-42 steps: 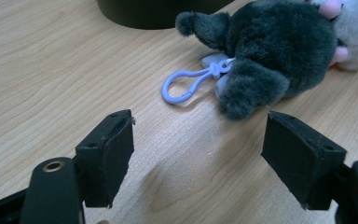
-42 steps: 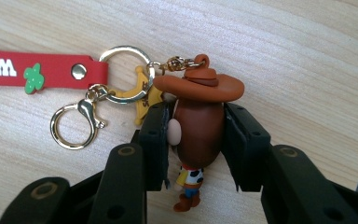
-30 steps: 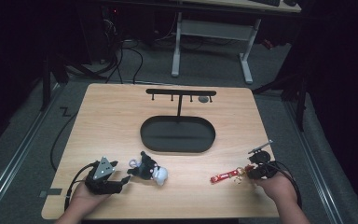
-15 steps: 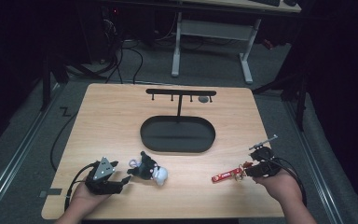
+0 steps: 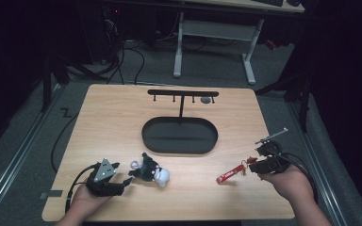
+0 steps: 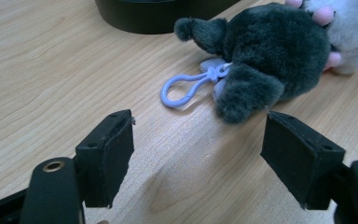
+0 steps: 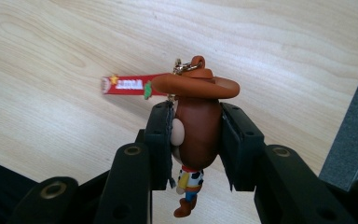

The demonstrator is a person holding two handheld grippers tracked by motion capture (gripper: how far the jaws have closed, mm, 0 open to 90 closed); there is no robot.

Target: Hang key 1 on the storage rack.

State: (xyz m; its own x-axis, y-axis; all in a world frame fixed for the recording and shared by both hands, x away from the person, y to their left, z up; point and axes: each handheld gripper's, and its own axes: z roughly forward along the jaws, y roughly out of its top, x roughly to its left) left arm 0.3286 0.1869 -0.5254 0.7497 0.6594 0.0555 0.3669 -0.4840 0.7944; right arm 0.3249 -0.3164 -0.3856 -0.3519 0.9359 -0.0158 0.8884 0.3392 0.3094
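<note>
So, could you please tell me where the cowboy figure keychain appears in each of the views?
High view: the cowboy figure keychain sits at lower right, at the right gripper.
Left gripper view: not in it.
Right gripper view: centre, its head clamped between the black jaws.
Shared landmark: the red strap trailing from it over the wooden table.

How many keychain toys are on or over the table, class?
2. The plush keychain lies on the table just ahead of the open left gripper. The cowboy keychain is clamped in the right gripper.
</note>
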